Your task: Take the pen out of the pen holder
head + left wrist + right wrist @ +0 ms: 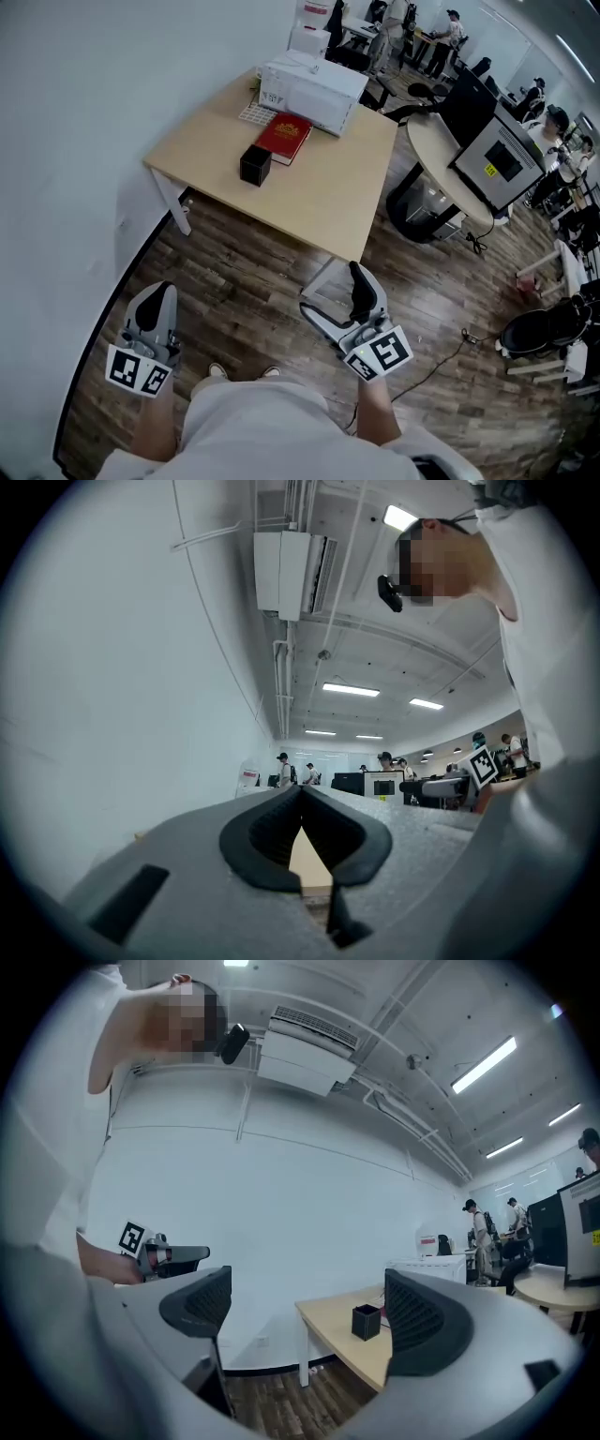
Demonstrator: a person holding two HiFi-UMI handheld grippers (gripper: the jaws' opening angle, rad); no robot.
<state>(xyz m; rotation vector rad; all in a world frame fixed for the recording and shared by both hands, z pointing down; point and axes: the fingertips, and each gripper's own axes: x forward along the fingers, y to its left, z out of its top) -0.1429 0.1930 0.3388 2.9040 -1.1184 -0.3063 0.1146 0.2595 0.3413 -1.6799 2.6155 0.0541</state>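
I'm looking at an open-plan office: a light wooden surface (pixel 328 202) stands by the white wall, near a monitor (pixel 497 159) on a round desk (pixel 427 141) and a black office chair (pixel 539 333). People (pixel 441 37) gather around more desks at the back, under ceiling strip lights (pixel 352 689).

The right gripper (pixel 309 1314) has its fingers (pixel 427 1321) spread wide, with nothing in them. Framed between them, well off, a black pen holder (pixel 366 1321) stands on the wooden desk (pixel 356 1356).

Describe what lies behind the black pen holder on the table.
A red book lies just behind the pen holder, with a white box beyond. The holder's inside cannot be seen.
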